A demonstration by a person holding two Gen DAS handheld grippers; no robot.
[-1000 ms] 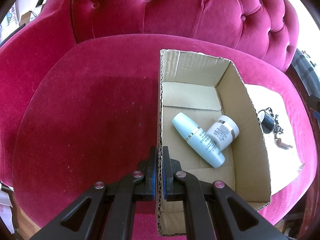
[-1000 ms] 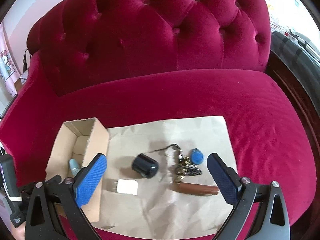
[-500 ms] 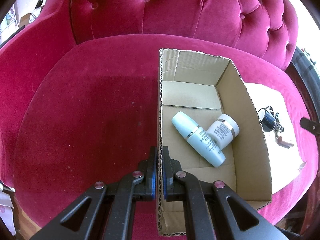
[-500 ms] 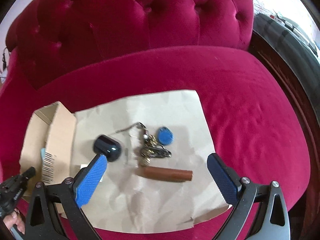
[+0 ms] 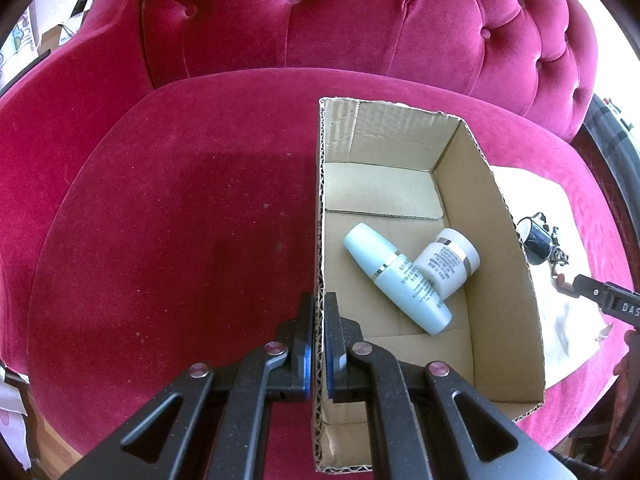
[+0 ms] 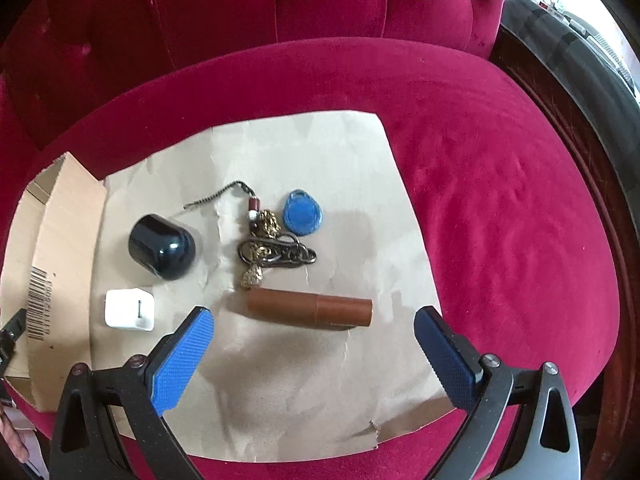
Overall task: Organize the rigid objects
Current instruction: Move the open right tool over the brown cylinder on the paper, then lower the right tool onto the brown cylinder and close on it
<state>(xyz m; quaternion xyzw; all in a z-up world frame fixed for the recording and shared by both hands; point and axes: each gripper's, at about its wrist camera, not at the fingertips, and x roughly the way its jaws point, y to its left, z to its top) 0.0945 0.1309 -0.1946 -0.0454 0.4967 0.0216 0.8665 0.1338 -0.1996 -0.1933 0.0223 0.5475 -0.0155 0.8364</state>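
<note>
The left tool (image 5: 319, 320) is clamped on the near wall of the cardboard box (image 5: 516, 280), which holds a pale blue bottle (image 5: 396, 276) and a white jar (image 5: 448, 262). The right tool (image 6: 314, 330) is wide open and empty above the brown tube (image 6: 310, 312), which lies on the brown paper (image 6: 304, 392).

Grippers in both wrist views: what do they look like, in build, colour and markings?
Both are black plastic two-finger tools with triangular cut-outs in the arms and round silver rivets. The right gripper has blue pads with a fine dotted texture. The left gripper shows blue pad edges. White lettering on the right one is cut off in the left view.
</note>
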